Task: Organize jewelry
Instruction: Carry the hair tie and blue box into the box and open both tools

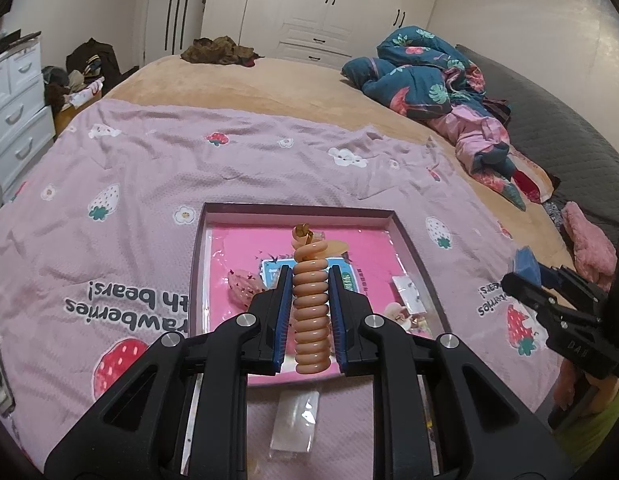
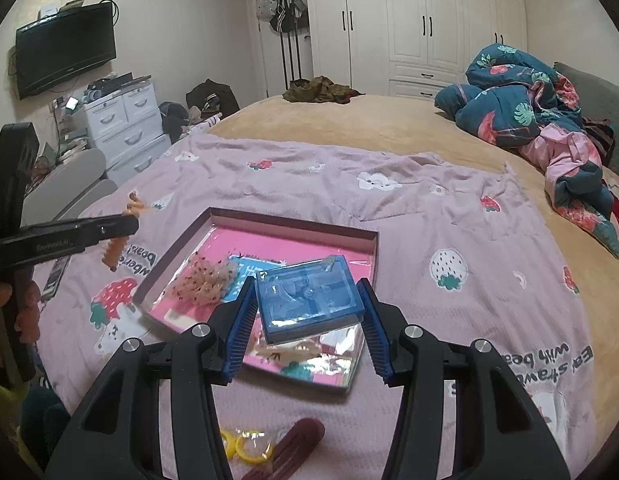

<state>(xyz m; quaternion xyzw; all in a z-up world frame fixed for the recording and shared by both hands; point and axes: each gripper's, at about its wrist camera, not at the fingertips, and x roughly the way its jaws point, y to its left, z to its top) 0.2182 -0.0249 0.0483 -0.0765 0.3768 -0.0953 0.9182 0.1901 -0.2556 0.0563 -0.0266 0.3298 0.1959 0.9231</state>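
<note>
My left gripper (image 1: 310, 272) is shut on a peach spiral coil hair tie (image 1: 311, 320), which stands up between the blue pads over a shallow pink-lined tray (image 1: 297, 208). From the right wrist view that gripper (image 2: 125, 226) is at the far left, with the coil (image 2: 115, 254) hanging from it. My right gripper (image 2: 306, 282) is shut on a clear blue plastic box (image 2: 309, 294), held above the tray's (image 2: 293, 222) near right part. In the left wrist view the right gripper (image 1: 525, 280) and the blue box (image 1: 523, 260) sit at the right edge.
The tray lies on a lilac strawberry-print sheet (image 1: 149, 168) and holds a speckled scrunchie (image 2: 205, 280) and small packets. Yellow rings (image 2: 247, 446), a dark red hair clip (image 2: 293, 440) and a clear packet (image 1: 295, 420) lie in front of it. A phone (image 2: 55, 276) lies left; a bundled quilt (image 1: 433, 76) is far right.
</note>
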